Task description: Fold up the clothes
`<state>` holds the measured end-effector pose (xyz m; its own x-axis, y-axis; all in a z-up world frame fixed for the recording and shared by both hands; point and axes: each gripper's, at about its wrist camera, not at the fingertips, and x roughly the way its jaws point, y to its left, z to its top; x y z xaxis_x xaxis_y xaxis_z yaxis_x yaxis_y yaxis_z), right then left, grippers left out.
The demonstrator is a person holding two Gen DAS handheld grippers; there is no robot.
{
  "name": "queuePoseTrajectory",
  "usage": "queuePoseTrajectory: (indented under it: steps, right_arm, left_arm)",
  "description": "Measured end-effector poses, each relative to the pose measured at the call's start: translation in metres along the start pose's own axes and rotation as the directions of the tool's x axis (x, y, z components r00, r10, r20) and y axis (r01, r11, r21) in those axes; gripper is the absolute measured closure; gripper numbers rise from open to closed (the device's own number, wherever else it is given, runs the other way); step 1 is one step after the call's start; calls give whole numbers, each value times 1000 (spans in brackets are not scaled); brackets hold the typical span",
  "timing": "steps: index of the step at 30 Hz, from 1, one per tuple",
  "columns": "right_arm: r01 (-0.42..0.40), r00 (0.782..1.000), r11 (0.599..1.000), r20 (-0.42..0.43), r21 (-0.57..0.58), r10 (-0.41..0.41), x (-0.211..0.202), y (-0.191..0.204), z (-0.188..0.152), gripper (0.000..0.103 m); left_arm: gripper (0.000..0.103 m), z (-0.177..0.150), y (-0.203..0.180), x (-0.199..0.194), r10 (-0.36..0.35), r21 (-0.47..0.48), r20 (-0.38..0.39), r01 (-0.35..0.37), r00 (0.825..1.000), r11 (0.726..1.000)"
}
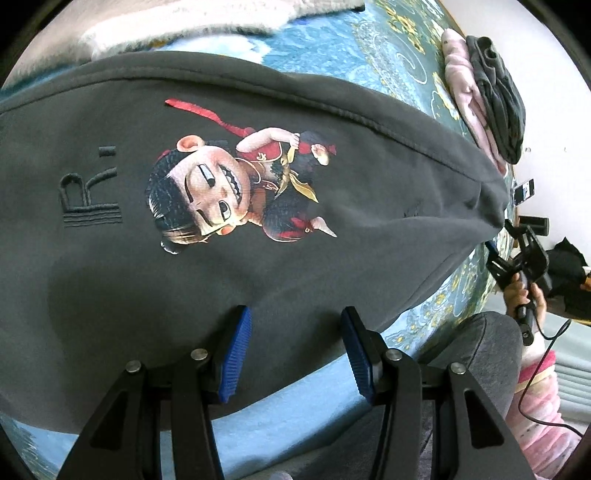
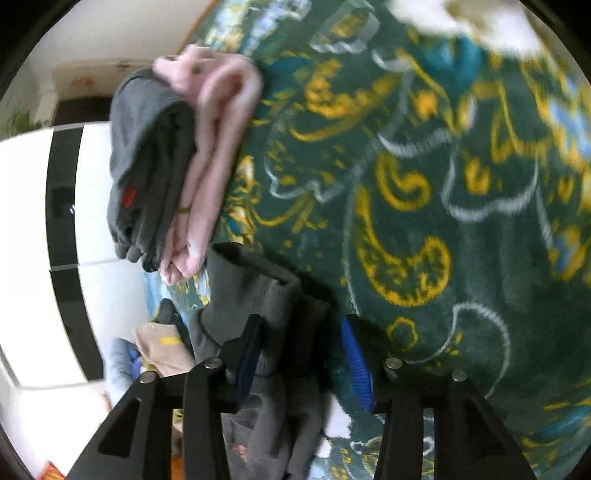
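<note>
A dark grey sweatshirt [image 1: 221, 266] with a cartoon print [image 1: 236, 184] lies spread over the patterned bed cover [image 1: 369, 48]. My left gripper [image 1: 297, 350] hovers open just above its near hem, with nothing between the blue pads [image 1: 236, 350]. The garment's right end is drawn to a point at my right gripper [image 1: 517, 254], which a hand [image 1: 524, 295] holds. In the right wrist view, bunched grey ribbed cloth [image 2: 258, 291] sits between the wide-apart fingers of the right gripper [image 2: 303, 358], resting against the left finger. The right pad [image 2: 356, 365] is clear of it.
A folded stack of pink [image 1: 461, 85] and dark grey [image 1: 506, 107] garments [image 2: 166, 158] lies at the bed's edge. A white fluffy blanket [image 1: 184, 26] is at the far side. A phone [image 1: 524, 190], a cable [image 1: 535, 406] and the person's grey trouser leg [image 1: 480, 350] are to the right. White floor tiles [image 2: 37, 258] lie beyond the bed.
</note>
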<state>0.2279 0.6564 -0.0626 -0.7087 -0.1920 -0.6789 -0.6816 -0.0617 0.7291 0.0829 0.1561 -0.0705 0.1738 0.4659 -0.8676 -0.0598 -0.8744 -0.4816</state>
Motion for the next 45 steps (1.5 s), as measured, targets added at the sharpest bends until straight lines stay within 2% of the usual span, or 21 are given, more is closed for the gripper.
queuePoseTrajectory:
  steps: [4,6,8,11,13,19,24,27,28,32,35,37,41,45]
  right_arm:
    - [-45,999,998,3,40,45,5,-8,2,52]
    - [-68,998,996,6,60,68,7,-12,3,55]
    - [-78,997,995,7,68,77,6,-13,1,69]
    - [-84,996,993,17,87,83,8,-10,-2,81]
    - [-81,996,994,32,76,79,4,-4,-4,84]
    - [-77,993,994,80,-75,83,-24,42,-21,85]
    - [-67,989,957,108,-282,101,-47,109,-54,85]
    - [-32,989,904,119,-427,91,-51,158,-85,85]
    - [-9,989,873,123,-487,79,-52,175,-100,85]
    - [88,989,738,146,-669,14,-47,223,-154,85]
    - [143,988,615,149,-775,-42,-28,247,-201,85]
    - [152,988,549,130,-822,-78,-9,255,-231,86]
    - [133,986,454,72,-881,-151,33,254,-278,86]
    - [91,971,360,3,-928,-238,73,245,-327,86]
  left_arm:
    - [52,1,-2,1,10,2,-3,-10,1000,1000]
    - [52,2,-3,1,14,1,-5,-14,1000,1000]
    - [52,3,-4,1,17,0,-7,-17,1000,1000]
    - [52,1,-1,-1,12,-1,-3,-12,1000,1000]
    - [52,-1,2,-3,3,-6,2,-3,1000,1000]
    - [52,-2,5,-8,-27,-17,16,27,1000,999]
    - [52,-4,6,-16,-52,-13,38,52,998,999]
    - [52,-12,5,-28,-68,-12,80,69,994,998]
    - [52,-12,3,-33,-75,-11,97,76,992,997]
    - [52,1,-3,-55,-105,-16,187,109,977,994]
    - [52,7,5,-69,-114,-28,244,124,963,992]
    - [52,4,19,-80,-122,-41,277,139,953,989]
    - [52,-1,45,-94,-151,-75,314,183,937,980]
    - [52,-6,64,-96,-186,-112,322,233,928,966]
